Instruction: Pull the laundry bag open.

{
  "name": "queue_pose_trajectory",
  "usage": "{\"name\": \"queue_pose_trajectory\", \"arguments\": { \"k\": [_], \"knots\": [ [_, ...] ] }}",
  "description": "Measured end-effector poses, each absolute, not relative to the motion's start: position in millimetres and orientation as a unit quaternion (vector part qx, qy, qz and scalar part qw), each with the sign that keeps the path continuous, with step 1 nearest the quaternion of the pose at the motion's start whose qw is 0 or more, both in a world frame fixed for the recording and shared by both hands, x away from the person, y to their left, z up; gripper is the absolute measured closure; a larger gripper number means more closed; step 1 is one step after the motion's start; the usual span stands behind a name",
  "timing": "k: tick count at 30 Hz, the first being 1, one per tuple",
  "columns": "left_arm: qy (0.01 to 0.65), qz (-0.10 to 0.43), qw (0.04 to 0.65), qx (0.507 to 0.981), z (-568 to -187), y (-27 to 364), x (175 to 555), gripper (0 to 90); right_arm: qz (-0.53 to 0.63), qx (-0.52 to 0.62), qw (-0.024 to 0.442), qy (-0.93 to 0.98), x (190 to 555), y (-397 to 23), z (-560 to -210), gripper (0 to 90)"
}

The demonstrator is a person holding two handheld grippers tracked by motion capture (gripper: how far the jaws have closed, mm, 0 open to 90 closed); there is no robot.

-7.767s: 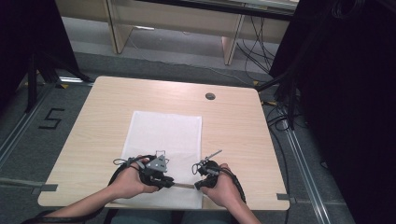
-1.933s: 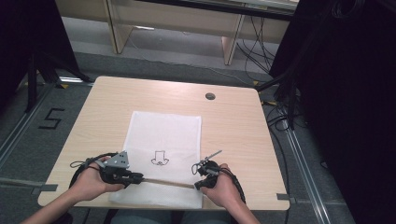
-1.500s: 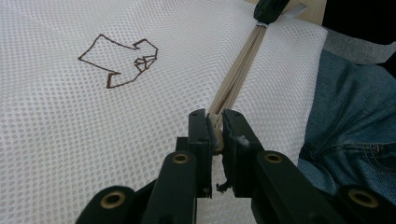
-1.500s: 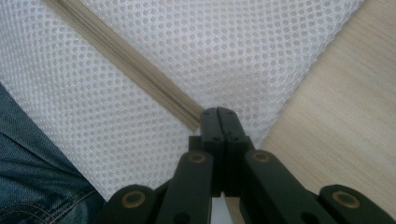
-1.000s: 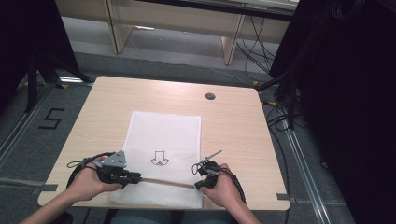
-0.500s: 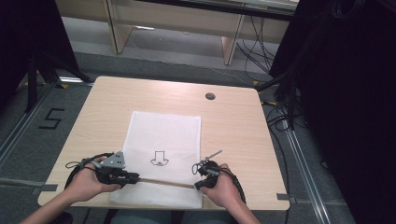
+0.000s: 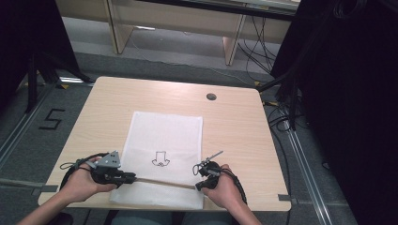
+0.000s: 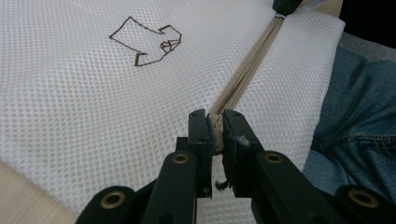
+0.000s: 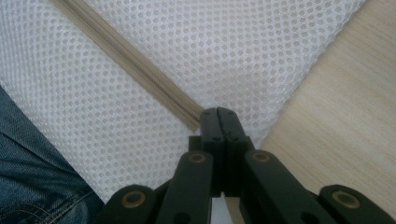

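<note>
Item list, L to R, high view. Floor marking "5" (image 7: 51, 120): black numeral on grey floor left of the table, readable. Table (image 7: 117, 101): light wood-grain top, round dark cable port (image 7: 211, 96) near far right. Left gripper (image 7: 127, 177): in person's left hand at near-left edge, grey three-cornered plate on top, cable looped beside; jaws clenched on the zipper's left end (left gripper view shows the beige tape pinched betw. the black pads, w/ a bit of white fluff on one pad). Mesh bag (image 7: 164, 136): white perforated fabric, flat, centre of table, near edge overhanging toward person's lap (blue denim seen under it in both gripper views). Drawn mark (image 7: 160, 159): dark outline sketch on the bag, approx. centre; no legible lettering, no brand. Zipper (image 7: 162, 182): beige strip running across bag's near part, stretched straight betw. the two grippers. Right gripper (image 7: 199, 185): in right hand at near-right, jaws pressed together at the zipper's right end, beside the bag's corner; whether tape or mesh is caught, can't tell.
</note>
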State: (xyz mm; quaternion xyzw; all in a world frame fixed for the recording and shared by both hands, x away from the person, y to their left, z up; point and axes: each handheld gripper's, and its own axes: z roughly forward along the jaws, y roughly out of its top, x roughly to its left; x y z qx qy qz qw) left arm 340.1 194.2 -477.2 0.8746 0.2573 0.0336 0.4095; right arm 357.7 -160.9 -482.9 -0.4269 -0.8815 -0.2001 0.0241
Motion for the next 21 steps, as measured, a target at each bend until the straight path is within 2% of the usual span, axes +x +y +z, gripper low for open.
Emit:
{"name": "queue_pose_trajectory", "arguments": {
  "k": [21],
  "knots": [
    [0.277, 0.028, 0.419, 0.864, -479.3, 205.7, 337.4, 81.9, -0.199, -0.427, 0.022, -0.882, 358.4, -160.8, -483.3, 90.0]
  ]
}}
